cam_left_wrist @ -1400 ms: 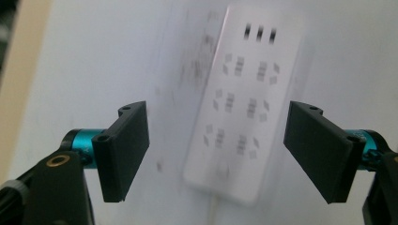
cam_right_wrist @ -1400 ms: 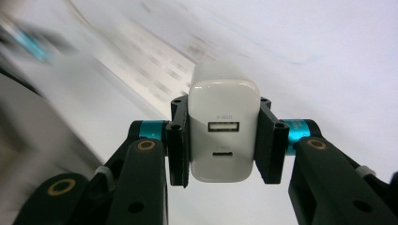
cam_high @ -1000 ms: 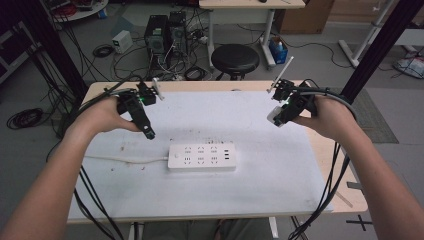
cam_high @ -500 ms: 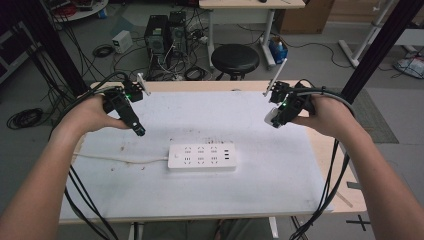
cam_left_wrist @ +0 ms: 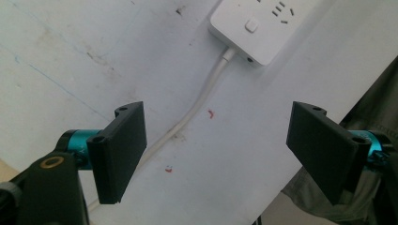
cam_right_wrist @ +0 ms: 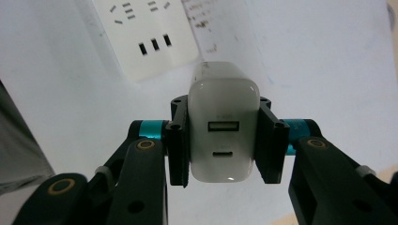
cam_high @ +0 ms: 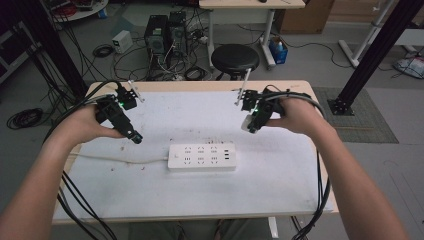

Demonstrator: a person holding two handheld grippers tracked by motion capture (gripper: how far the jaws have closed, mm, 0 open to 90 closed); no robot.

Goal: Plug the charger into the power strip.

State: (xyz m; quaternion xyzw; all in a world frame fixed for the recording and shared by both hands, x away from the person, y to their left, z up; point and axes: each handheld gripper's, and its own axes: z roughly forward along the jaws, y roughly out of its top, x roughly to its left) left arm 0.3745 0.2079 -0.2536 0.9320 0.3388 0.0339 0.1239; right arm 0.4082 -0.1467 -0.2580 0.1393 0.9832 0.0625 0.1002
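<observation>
A white power strip (cam_high: pixel 202 156) lies flat at the middle of the white table (cam_high: pixel 150 195), its white cord (cam_high: pixel 117 160) running off to the left. In the left gripper view the strip's end with its button (cam_left_wrist: pixel 252 24) sits at the top and the cord (cam_left_wrist: pixel 202 96) passes between the jaws. My left gripper (cam_high: pixel 136 137) hovers left of the strip, open and empty (cam_left_wrist: pixel 216 147). My right gripper (cam_high: pixel 246 125) is held up right of the strip's far side, shut on a white charger block (cam_right_wrist: pixel 224 133) whose two ports face the camera. The strip's sockets (cam_right_wrist: pixel 145 33) lie beyond it.
Black cables (cam_high: pixel 75 200) trail from both grippers over the table's front and sides. Behind the table stand a black stool (cam_high: pixel 235 57), computer towers (cam_high: pixel 165 32) and tangled floor cables. A black frame post (cam_high: pixel 377 50) rises at the right.
My left gripper has drawn back to the left, away from the strip. My right gripper with the charger has stayed almost where it was.
</observation>
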